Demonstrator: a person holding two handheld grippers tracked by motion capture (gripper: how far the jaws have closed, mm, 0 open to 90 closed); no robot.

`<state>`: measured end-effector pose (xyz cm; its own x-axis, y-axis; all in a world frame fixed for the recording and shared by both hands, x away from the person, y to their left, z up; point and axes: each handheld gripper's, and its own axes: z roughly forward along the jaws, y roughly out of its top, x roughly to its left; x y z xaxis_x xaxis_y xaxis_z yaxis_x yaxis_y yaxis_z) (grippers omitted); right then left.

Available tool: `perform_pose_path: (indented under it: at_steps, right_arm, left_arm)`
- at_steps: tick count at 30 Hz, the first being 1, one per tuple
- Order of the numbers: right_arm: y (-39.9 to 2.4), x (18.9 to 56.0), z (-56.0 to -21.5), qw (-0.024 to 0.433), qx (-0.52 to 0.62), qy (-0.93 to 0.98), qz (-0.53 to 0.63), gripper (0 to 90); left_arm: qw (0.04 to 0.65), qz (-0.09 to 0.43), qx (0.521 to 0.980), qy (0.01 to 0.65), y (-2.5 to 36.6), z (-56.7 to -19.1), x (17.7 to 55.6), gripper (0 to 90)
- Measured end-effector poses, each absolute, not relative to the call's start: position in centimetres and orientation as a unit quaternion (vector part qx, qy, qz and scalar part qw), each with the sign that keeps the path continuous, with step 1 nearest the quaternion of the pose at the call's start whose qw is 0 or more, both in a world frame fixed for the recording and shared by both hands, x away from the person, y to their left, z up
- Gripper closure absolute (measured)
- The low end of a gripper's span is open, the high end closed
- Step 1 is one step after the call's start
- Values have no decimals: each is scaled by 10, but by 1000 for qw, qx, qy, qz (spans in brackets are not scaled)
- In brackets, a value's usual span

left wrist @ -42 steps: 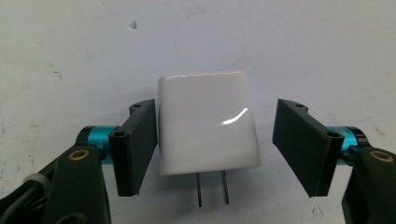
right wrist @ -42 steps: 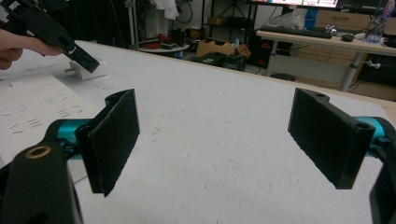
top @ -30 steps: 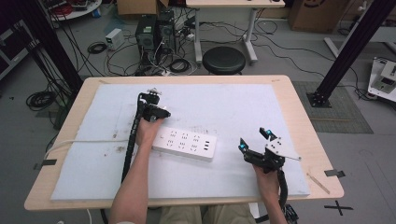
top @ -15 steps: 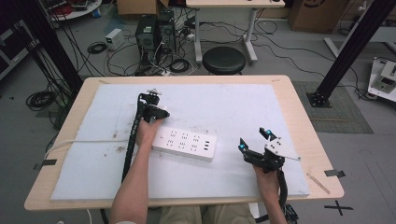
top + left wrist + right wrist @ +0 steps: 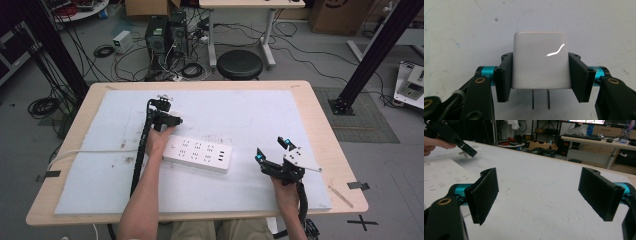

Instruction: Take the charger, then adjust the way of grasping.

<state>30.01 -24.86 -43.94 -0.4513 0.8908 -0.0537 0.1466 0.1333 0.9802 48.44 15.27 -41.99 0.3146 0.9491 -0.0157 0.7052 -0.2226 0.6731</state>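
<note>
Charger [image 5: 540,60] clamped in left claw [image 5: 540,78], right claw [image 5: 539,195] agape

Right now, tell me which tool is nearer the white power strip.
Left. The left tool, shut on a white plug adapter, sits just beyond the power strip's left end; the right tool stands open, apart, to its right.

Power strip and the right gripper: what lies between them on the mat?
Nothing. In the high view the white mat is bare between the power strip and the right gripper, whose fingers stand open.
</note>
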Motion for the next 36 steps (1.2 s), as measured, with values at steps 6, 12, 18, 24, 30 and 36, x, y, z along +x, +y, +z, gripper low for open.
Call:
perform_pose_path:
  at_steps: [6,12,18,24,30,36]
  right_arm:
    - [-247,300,-439,354,386,668,528,169]
    - [-247,299,-439,356,387,668,526,169]
    - [-247,300,-439,354,386,670,527,169]
    - [-246,300,-439,353,384,673,524,169]
    - [-247,299,-439,351,384,670,529,169]
    - [-246,299,-439,351,380,675,526,169]
  left_arm:
    - [305,208,756,540,154,-414,476,425]
    - [313,217,762,523,150,-404,460,424]
    - [328,231,774,490,143,-389,440,424]
    - [348,239,776,468,140,-379,421,424]
    - [374,246,776,444,132,-374,396,424]
    - [399,258,779,410,120,-377,364,424]
